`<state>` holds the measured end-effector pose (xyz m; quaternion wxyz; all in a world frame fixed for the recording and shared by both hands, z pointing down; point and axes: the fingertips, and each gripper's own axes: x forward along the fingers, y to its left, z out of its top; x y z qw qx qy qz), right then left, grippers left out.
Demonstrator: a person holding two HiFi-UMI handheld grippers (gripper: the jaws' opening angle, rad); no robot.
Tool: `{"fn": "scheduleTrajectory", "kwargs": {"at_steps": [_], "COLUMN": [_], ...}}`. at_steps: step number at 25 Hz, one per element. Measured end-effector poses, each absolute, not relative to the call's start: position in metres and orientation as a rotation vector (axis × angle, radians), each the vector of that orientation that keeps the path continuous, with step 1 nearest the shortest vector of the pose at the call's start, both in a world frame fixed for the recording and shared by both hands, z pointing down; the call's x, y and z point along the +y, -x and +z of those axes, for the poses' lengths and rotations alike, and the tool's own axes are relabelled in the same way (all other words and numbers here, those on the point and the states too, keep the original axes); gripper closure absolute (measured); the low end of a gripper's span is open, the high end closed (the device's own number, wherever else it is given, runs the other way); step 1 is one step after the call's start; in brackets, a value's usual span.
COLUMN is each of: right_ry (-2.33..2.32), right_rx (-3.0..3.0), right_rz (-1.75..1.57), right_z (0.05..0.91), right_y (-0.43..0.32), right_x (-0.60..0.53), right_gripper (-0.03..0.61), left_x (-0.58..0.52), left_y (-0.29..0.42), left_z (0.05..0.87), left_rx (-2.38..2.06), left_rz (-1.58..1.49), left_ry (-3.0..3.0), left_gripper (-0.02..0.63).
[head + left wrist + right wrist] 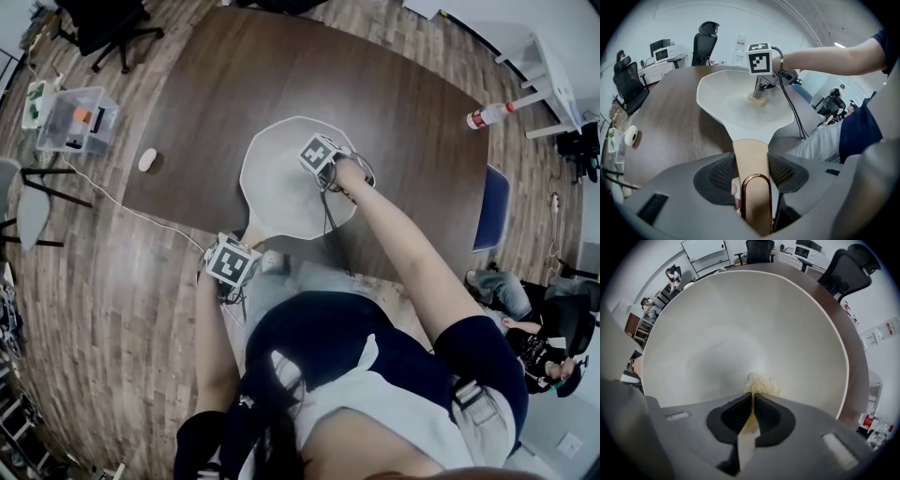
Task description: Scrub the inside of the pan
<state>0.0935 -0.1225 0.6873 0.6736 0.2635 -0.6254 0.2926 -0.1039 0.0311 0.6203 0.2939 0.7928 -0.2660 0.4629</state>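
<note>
Dark brown and oval, the wooden table [216, 84] carries the work close to its near edge, in an office with wood-plank flooring. The right tool [752, 398] has its jaws pressed together on a thin tan strip that ends in a pale yellow fibrous scrub pad [761, 384]. The pad rests on the floor of the wide off-white shallow pan [281, 192], a little off centre toward the person. The left tool [751, 157] pinches the pan's light tan handle [750, 145] from both sides, just ahead of the copper-coloured hanging loop [756, 197], so the pan looks steadied for rubbing. Scrubbing appears to be under way rather than finished. The inner surface looks evenly pale, with no soil or suds showing, so how much is already covered cannot be told. The sloping walls and the far part of the base probably still need passes. Inside, the flared rim rises all round the pad and leaves generous room for strokes. A black cable [790, 108] from the right tool hangs over that rim and could drag. The handle reaches out past the table's near edge, so a hard push might skate the pan if the left grip slackens. A small white roll [147, 159] lies well apart to the left, crowding neither arm.
</note>
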Motion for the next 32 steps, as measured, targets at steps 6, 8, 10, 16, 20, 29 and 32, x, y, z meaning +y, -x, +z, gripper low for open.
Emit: {"fn": "scheduleTrajectory", "kwargs": {"at_steps": [6, 8, 10, 16, 20, 29, 32], "right_ry": [-0.479, -0.441, -0.408, -0.294, -0.228, -0.138, -0.14], "right_rx": [-1.336, -1.31, -1.286, -1.264, -1.266, -1.37, -1.417], "right_rz": [0.68, 0.696, 0.718, 0.737, 0.766, 0.817, 0.828], "right_z": [0.688, 0.69, 0.689, 0.69, 0.691, 0.691, 0.692], "right_y": [-0.1, -0.101, -0.101, -0.094, -0.086, -0.046, -0.033], "right_x": [-0.105, -0.097, -0.087, -0.066, -0.051, -0.018, -0.015], "right_gripper": [0.563, 0.563, 0.563, 0.563, 0.563, 0.563, 0.563], "left_x": [0.029, 0.03, 0.029, 0.027, 0.029, 0.028, 0.031], "left_y": [0.099, 0.095, 0.099, 0.102, 0.1, 0.105, 0.1], "left_z": [0.618, 0.618, 0.618, 0.615, 0.615, 0.616, 0.616], "left_rx": [-0.708, -0.706, -0.725, -0.744, -0.744, -0.764, -0.743], "left_rz": [1.21, 1.19, 1.227, 1.272, 1.267, 1.303, 1.283], "left_ry": [-2.098, -2.101, -2.099, -2.09, -2.089, -2.086, -2.088], "left_gripper": [0.396, 0.397, 0.397, 0.397, 0.397, 0.397, 0.397]}}
